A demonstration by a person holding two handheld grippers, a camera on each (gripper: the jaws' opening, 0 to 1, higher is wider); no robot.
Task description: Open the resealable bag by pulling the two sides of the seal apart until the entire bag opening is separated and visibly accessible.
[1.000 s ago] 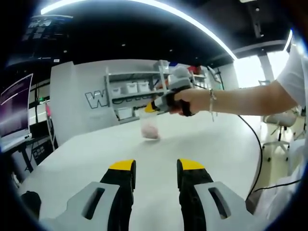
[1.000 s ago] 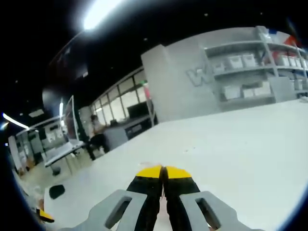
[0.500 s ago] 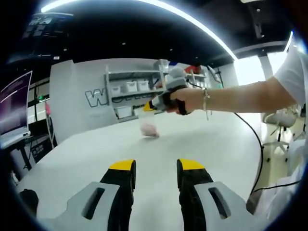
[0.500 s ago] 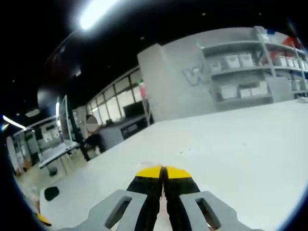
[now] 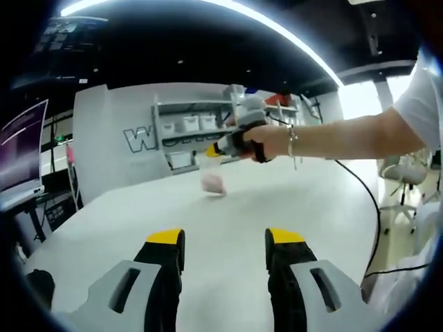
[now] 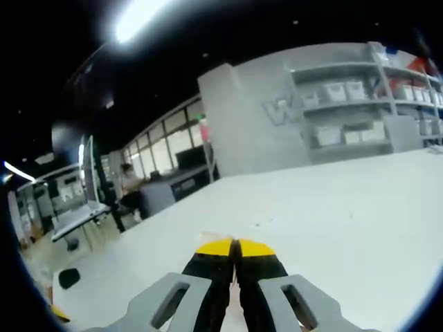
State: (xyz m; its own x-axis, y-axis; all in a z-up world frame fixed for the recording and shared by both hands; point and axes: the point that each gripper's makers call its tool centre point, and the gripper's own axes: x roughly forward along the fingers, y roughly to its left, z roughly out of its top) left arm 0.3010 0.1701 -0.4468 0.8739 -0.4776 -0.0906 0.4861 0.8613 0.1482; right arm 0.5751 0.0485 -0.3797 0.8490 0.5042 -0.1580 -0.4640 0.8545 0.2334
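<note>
Left gripper view: left gripper low and near, jaws wide apart with nothing between them, above the white table. Far across the table the resealable bag, clear with pinkish contents, hangs by its top edge from the right gripper, lifted off the surface. A hand holds that gripper, forearm running off to the right. Shelves with white bins stand behind on the far wall.

Right gripper view: the right gripper's yellow tips are pressed together, a thin sliver of the bag's edge pinched between them, over the white table.
</note>
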